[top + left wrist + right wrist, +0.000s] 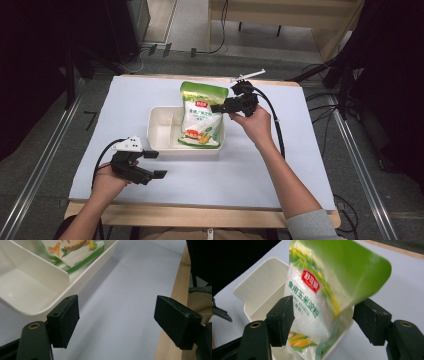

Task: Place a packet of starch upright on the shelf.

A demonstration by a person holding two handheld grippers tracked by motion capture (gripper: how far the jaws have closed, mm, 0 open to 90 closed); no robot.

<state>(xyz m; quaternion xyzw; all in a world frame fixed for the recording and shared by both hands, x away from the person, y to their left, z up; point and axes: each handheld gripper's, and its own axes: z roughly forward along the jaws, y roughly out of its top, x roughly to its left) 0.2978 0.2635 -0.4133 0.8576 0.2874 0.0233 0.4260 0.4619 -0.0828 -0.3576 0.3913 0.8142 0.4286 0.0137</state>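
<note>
A green and white bag of corn starch leans in the right compartment of a white divided tray, its bent green top sticking up past the far rim. My right gripper is at the bag's right edge. In the right gripper view, that gripper stands open with the bag between its spread jaws, over the tray. My left gripper rests open on the sheet just in front of the tray's near left corner. Nothing lies between its jaws, and the tray and bag sit beyond them.
A pale sheet covers the wooden table. A white stick-like tool lies at the table's far edge behind my right gripper. The tray's left compartment holds nothing. Cables run over the floor on the right.
</note>
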